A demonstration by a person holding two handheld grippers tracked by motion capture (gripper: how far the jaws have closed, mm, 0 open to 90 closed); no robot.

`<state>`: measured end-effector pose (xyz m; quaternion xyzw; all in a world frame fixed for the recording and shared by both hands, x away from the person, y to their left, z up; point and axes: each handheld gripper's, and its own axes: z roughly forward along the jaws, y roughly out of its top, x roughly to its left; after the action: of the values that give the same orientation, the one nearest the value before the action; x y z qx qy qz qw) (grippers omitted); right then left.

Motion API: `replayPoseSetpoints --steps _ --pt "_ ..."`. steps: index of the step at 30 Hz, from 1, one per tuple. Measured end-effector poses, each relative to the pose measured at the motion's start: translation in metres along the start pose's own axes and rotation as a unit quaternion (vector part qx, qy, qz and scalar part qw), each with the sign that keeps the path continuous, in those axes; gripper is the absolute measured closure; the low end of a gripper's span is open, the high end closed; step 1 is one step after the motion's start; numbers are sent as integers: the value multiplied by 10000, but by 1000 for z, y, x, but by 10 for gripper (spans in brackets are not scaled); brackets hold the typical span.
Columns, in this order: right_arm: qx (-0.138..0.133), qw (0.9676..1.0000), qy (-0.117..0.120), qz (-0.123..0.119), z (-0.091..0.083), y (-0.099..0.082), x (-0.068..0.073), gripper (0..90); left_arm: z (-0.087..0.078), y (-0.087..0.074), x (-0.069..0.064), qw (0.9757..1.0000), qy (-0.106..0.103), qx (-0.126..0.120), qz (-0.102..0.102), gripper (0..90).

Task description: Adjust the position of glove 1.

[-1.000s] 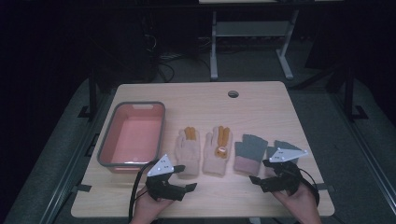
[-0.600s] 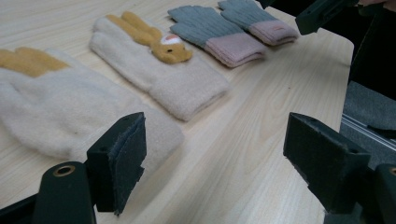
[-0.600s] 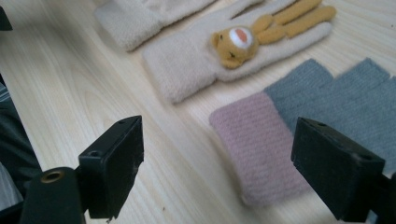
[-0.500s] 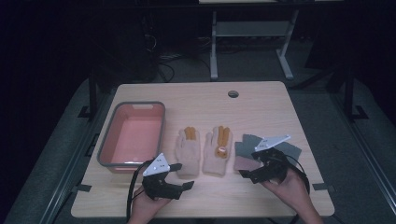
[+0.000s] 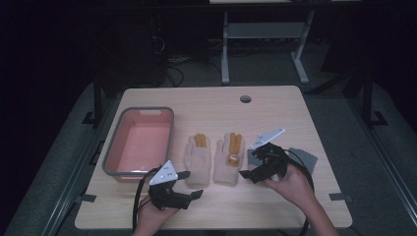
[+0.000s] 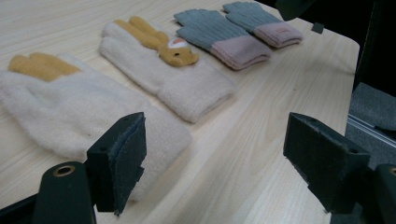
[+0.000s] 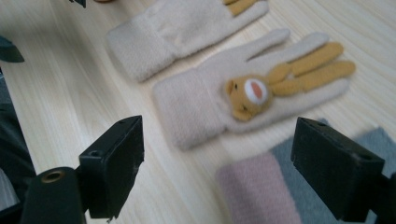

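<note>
Two cream gloves with orange fingers lie palm-down side by side mid-table: a plain one (image 5: 197, 158) (image 6: 70, 112) (image 7: 182, 28) and one with a small animal face (image 5: 229, 158) (image 6: 168, 70) (image 7: 219, 98). To their right lies a pair of grey gloves with pink cuffs (image 5: 304, 158) (image 6: 219, 32) (image 7: 261, 191), partly under my right hand. My left gripper (image 5: 191, 184) (image 6: 215, 158) stands open just in front of the plain glove's cuff. My right gripper (image 5: 250, 164) (image 7: 217, 172) hangs open above the grey gloves, its jaws pointed at the animal-face glove's cuff. Neither holds anything.
A pink tray with a grey rim (image 5: 169, 132) stands at the table's left, with nothing in it. A cable hole (image 5: 245, 99) sits near the far edge. The table's front edge (image 5: 211, 227) runs just below both hands.
My right gripper has moved left and away from the front edge, over the grey gloves and toward the animal-face glove. The left gripper has hardly shifted.
</note>
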<state>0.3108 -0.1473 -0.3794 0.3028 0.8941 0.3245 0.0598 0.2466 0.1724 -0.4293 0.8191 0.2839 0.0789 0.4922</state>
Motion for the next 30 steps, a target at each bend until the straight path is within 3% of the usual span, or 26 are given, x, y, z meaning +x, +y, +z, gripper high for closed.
replayPoseSetpoints --steps 10,17,30 --pt "111 9999 85 -33 14 20 -1 170 -5 2 1 10000 65 -37 -27 213" --pt "155 9999 64 -34 24 30 -7 175 -3 0 5 9994 -102 -91 -333 204" --pt "471 9989 88 -4 57 36 -14 175 1 1 4 9996 -74 13 -280 190"
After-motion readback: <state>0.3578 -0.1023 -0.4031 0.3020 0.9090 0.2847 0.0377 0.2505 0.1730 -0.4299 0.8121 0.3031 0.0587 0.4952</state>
